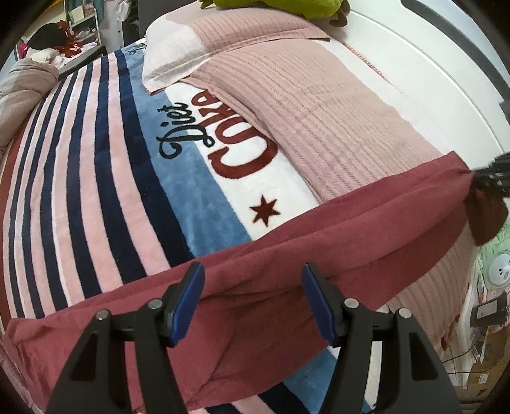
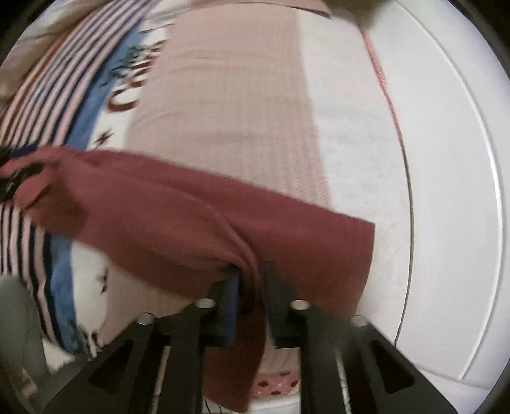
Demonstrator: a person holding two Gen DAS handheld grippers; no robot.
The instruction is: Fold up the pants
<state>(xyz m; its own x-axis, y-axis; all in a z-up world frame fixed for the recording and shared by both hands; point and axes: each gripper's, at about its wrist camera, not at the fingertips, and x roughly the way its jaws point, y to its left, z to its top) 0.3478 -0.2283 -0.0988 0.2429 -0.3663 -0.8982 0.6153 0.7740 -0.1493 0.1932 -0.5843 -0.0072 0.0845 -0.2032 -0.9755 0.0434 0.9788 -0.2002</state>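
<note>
The maroon pants [image 1: 318, 242] stretch as a long band across the bed, raised above the striped blanket [image 1: 95, 175]. My left gripper [image 1: 251, 280] is over the band's near part, its blue pads [image 1: 188, 302] set wide apart with a bunched fold of the pants spanning between them. At the right edge of the left wrist view my right gripper [image 1: 491, 178] pinches the far end into a point. In the blurred right wrist view the pants [image 2: 191, 216] run down between the narrow-set fingers of my right gripper [image 2: 251, 283] and hang below. My left gripper [image 2: 12, 178] is a dark smear at their other end.
A pink ribbed cover [image 1: 318, 105] and a pillow [image 1: 172, 54] lie on the bed beyond the pants. A white panel [image 2: 446, 191] borders the bed on the right. Clutter and a shelf [image 1: 83, 28] stand at the far left, and a green plush toy [image 1: 271, 6] at the top.
</note>
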